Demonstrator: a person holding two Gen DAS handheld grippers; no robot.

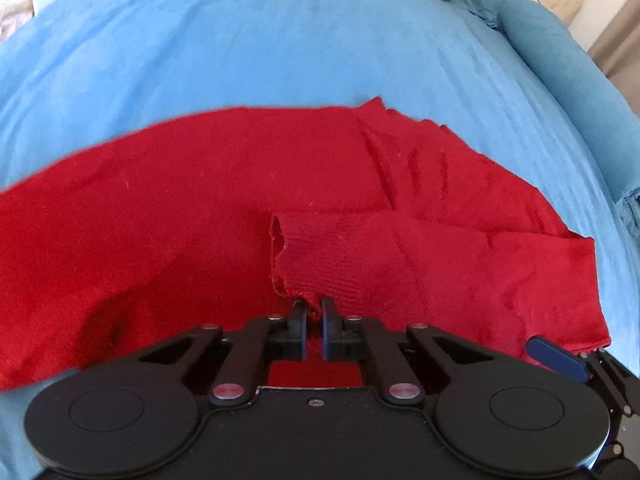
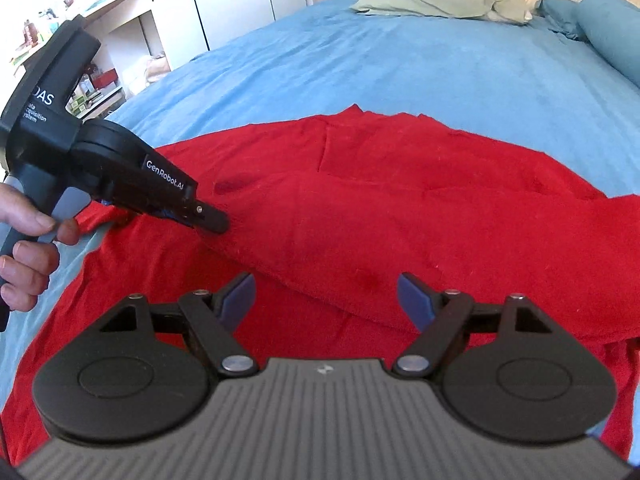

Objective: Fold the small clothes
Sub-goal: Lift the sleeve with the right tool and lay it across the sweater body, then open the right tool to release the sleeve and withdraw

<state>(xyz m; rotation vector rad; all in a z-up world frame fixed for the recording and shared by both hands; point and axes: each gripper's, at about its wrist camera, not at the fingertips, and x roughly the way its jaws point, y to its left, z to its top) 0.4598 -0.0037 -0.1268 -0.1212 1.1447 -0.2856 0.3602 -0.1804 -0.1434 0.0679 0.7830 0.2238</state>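
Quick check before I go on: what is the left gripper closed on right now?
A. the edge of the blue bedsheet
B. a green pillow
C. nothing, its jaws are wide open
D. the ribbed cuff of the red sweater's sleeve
D. In the left wrist view the left gripper has its jaws pinched together on the edge of the ribbed cuff of the red sweater.

The sweater (image 1: pixel 200 208) lies on the bed (image 1: pixel 240 48); its cuff (image 1: pixel 316 256) sits just ahead of the left gripper's fingertips (image 1: pixel 314 312), pillows (image 2: pixel 424 0) far beyond.
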